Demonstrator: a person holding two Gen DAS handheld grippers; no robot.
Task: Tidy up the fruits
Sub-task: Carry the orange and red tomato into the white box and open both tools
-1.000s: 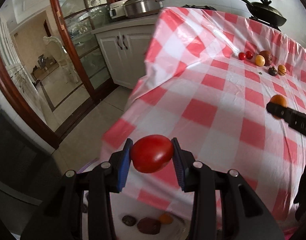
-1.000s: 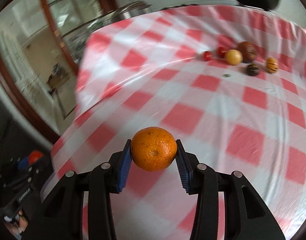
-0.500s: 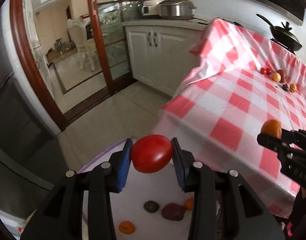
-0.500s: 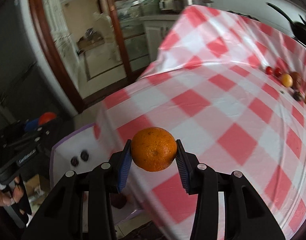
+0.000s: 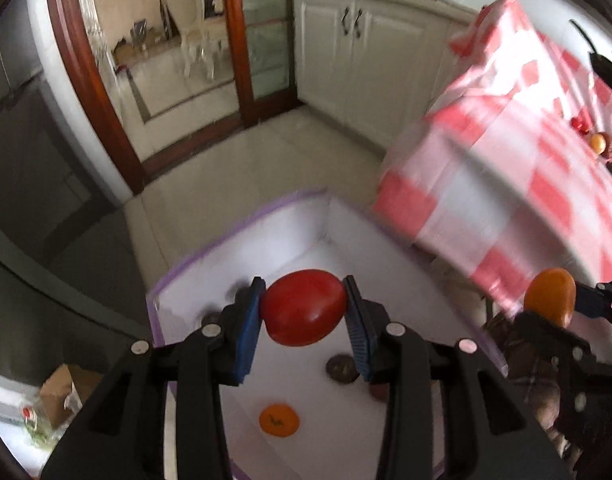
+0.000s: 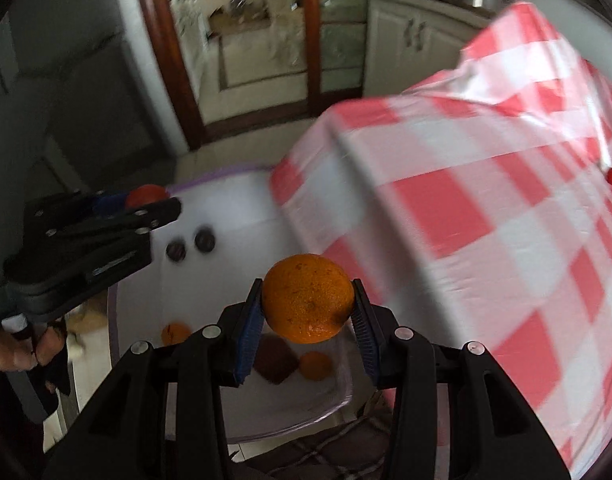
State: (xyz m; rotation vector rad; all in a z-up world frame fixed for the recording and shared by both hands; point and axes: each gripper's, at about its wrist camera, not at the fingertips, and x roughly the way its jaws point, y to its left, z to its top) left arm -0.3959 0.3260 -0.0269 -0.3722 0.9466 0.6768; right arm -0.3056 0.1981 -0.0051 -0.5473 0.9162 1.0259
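Note:
My left gripper (image 5: 304, 314) is shut on a red tomato (image 5: 304, 312) and holds it above a white bin with a purple rim (image 5: 242, 224) on the floor. My right gripper (image 6: 307, 300) is shut on an orange (image 6: 307, 298) above the bin's near side (image 6: 242, 200). Each gripper shows in the other's view: the right with its orange (image 5: 550, 297), the left with its tomato (image 6: 145, 195). In the bin lie a small orange fruit (image 5: 278, 420), dark round fruits (image 6: 205, 240) and a brown fruit (image 6: 274, 358). Several fruits (image 5: 597, 143) remain on the checked table.
The table with the red and white checked cloth (image 6: 485, 208) stands right of the bin. White cabinets (image 5: 365, 40) and a wood-framed glass door (image 5: 242, 40) lie beyond. A cardboard box (image 5: 62, 394) sits on the floor at left.
Both grippers have swung left and down, away from the table top, and now hang over the bin with their fruit still held.

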